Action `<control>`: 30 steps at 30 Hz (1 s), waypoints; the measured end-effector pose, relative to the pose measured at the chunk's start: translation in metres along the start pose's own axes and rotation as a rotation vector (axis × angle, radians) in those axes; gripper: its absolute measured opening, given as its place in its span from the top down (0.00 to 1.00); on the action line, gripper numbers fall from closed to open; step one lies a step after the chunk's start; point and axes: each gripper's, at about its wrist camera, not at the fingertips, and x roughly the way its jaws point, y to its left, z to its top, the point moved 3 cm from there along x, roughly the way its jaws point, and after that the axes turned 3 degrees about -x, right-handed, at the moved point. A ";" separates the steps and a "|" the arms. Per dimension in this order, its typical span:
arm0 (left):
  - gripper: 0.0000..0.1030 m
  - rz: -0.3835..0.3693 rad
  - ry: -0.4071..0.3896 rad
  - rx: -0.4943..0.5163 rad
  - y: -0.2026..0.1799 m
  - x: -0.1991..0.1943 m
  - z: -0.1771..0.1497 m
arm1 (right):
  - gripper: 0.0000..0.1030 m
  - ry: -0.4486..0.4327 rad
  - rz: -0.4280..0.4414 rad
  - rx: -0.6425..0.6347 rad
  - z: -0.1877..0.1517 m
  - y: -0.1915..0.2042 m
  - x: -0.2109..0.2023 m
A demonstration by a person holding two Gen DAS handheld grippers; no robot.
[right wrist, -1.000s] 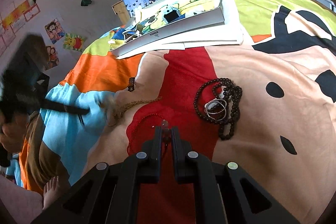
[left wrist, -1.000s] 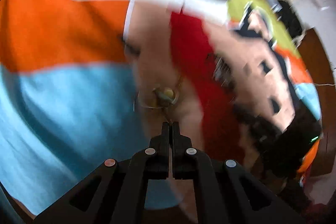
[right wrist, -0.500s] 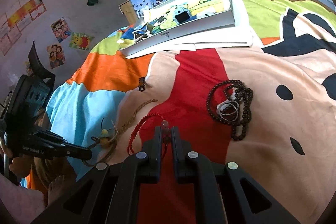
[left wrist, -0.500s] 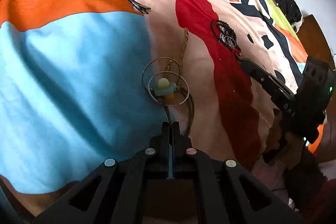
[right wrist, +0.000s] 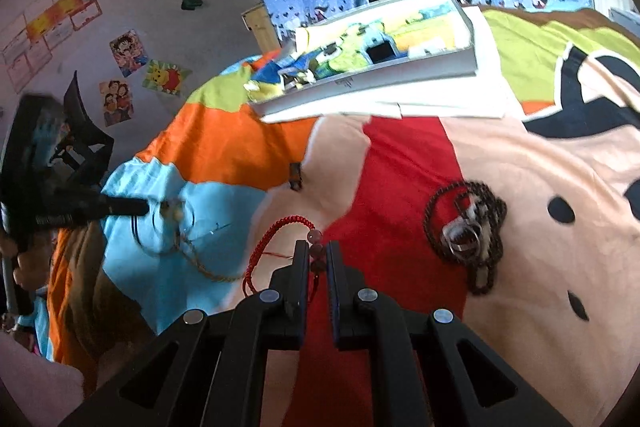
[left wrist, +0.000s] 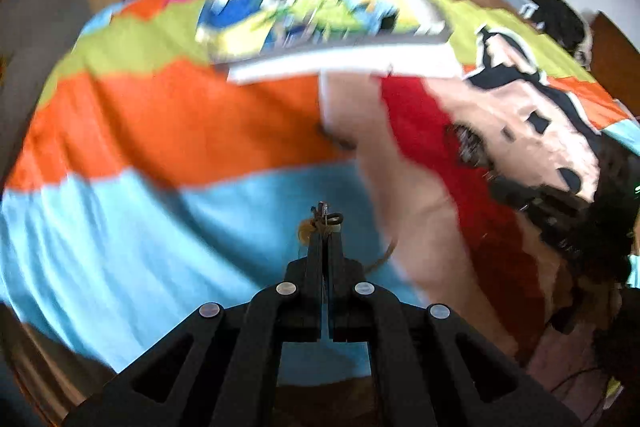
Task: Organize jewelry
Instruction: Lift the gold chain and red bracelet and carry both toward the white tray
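Jewelry sorting on a bed point(right wrist: 540, 155), two hand-held grippers.
Right view only: dark beads point(right wrist: 466, 227). Left hand-held gripper point(left wrist: 325, 223) clamped on necklace point(left wrist: 320, 221); right hand-held gripper point(right wrist: 317, 251) clamped on red bracelet point(right wrist: 280, 231).

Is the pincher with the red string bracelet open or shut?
Shut: the right gripper pinches the red string bracelet by its beads.
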 end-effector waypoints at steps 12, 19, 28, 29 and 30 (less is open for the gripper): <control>1.00 -0.039 0.294 0.170 -0.037 0.076 -0.014 | 0.92 -0.044 0.049 -0.012 0.023 0.003 0.012; 1.00 -0.095 0.288 0.141 -0.041 0.082 -0.032 | 0.92 -0.017 0.046 0.024 0.014 -0.015 0.014; 1.00 -0.077 0.056 0.042 -0.004 0.008 0.026 | 0.92 -0.067 0.076 0.002 0.029 -0.001 0.002; 1.00 -0.092 0.031 0.035 -0.001 0.000 0.031 | 0.92 -0.072 0.076 -0.001 0.031 0.000 0.001; 1.00 -0.096 0.040 0.031 0.001 0.003 0.031 | 0.92 -0.074 0.075 -0.002 0.031 0.001 0.001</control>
